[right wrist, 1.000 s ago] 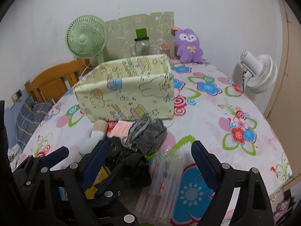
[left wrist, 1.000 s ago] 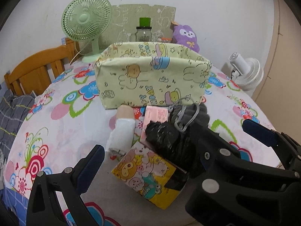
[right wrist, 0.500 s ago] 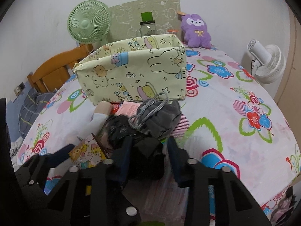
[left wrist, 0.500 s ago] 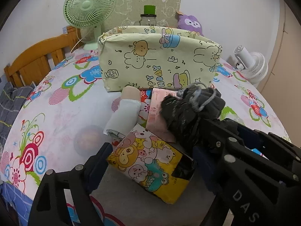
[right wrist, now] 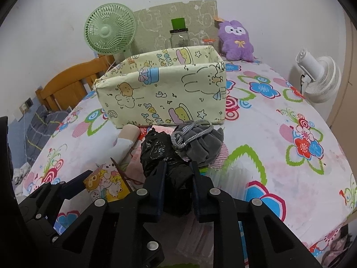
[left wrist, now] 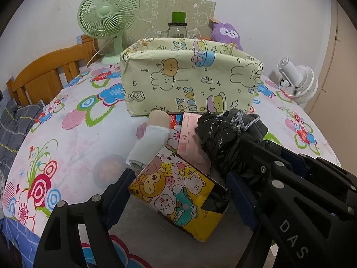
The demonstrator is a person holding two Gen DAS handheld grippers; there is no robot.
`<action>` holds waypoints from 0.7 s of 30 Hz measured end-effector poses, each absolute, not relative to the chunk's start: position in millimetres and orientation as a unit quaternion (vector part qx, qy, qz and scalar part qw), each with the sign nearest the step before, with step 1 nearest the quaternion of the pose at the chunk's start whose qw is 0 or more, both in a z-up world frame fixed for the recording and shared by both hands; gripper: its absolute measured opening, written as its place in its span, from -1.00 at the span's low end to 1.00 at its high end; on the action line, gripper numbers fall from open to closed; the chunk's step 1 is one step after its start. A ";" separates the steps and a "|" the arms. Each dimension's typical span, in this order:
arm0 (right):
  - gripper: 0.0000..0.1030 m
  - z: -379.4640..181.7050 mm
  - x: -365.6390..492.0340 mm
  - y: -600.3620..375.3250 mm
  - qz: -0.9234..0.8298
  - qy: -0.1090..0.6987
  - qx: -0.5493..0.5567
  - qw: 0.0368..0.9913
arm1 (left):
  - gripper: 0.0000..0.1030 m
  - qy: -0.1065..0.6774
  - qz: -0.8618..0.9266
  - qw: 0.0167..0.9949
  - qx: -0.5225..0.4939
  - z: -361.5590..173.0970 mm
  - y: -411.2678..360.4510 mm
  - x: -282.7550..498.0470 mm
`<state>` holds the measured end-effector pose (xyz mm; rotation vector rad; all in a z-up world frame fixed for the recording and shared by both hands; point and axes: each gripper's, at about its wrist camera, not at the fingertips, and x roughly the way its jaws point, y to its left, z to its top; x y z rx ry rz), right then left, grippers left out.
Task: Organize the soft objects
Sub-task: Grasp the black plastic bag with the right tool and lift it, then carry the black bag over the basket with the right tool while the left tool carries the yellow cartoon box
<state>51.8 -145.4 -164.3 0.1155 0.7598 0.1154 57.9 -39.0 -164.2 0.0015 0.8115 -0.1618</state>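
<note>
Squeezing the black plastic bag (right wrist: 169, 174), the right tool (right wrist: 177, 186) has just been closing and now pinches it at the near side of the pile, in front of the fabric bin (right wrist: 165, 93). The left tool (left wrist: 178, 197), narrowing, straddles the yellow cartoon pouch (left wrist: 176, 192); whether it presses, I cannot tell. Lift slowly so the gray drawstring pouch (right wrist: 200, 145) stays behind.

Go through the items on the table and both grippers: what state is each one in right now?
Right gripper: shut on black plastic bag, jaws just closed.
Left gripper: around yellow cartoon box, jaws just narrowed.
Yellow cartoon box: lying down, end open.
Fabric storage bin: upright, open top.
Grey drawstring pouch: cinched.
Green fan: blades not blurred.
</note>
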 end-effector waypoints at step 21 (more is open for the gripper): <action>-0.56 -123.2 55.2 -140.4 0.059 0.333 0.052 0.940 | 0.64 0.360 -0.075 0.930 -0.008 -124.4 -32.7 62.7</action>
